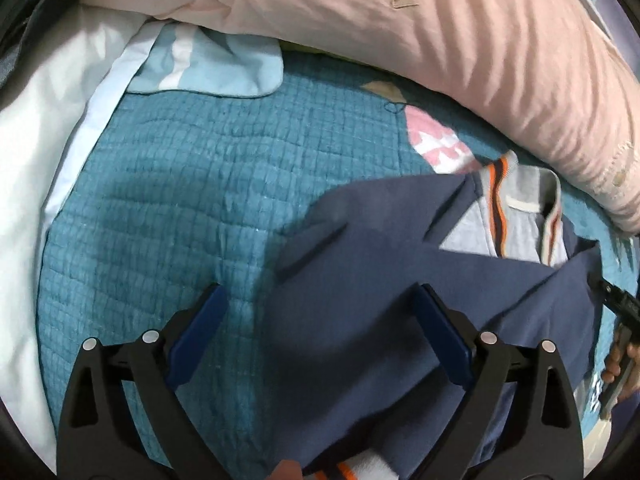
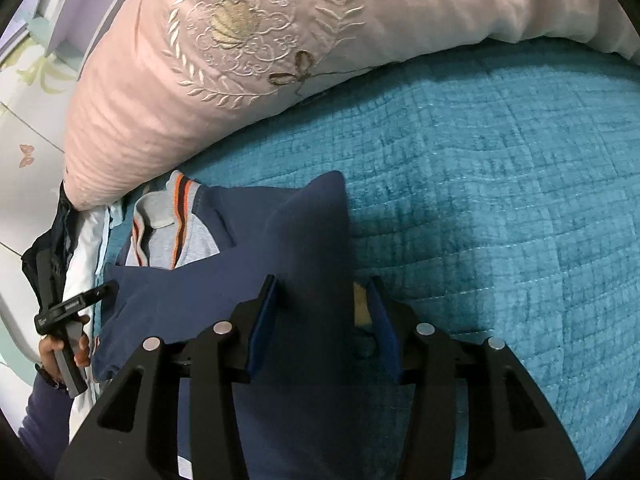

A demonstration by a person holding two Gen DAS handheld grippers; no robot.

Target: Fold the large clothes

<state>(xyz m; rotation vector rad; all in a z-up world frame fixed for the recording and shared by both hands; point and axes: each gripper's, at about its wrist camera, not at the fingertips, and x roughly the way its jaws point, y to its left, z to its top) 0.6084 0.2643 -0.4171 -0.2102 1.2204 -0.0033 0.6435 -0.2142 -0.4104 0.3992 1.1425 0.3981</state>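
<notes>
A navy blue garment (image 1: 400, 280) with a grey collar striped orange and black (image 1: 516, 208) lies partly folded on a teal quilt (image 1: 180, 208). My left gripper (image 1: 320, 336) is open, its blue-padded fingers (image 1: 196, 336) spread over the garment's left part. In the right wrist view the same garment (image 2: 304, 240) lies under my right gripper (image 2: 324, 320), which is open with a raised fold of navy cloth between its fingers (image 2: 262, 320). The grey collar (image 2: 176, 224) shows to the left.
A large pink embroidered pillow (image 1: 460, 40) (image 2: 224, 64) lies along the far side of the quilt. A light blue cloth (image 1: 216, 64) and white bedding (image 1: 48, 160) lie at left. The other gripper's handle and hand show at the edges (image 1: 618, 328) (image 2: 66, 320).
</notes>
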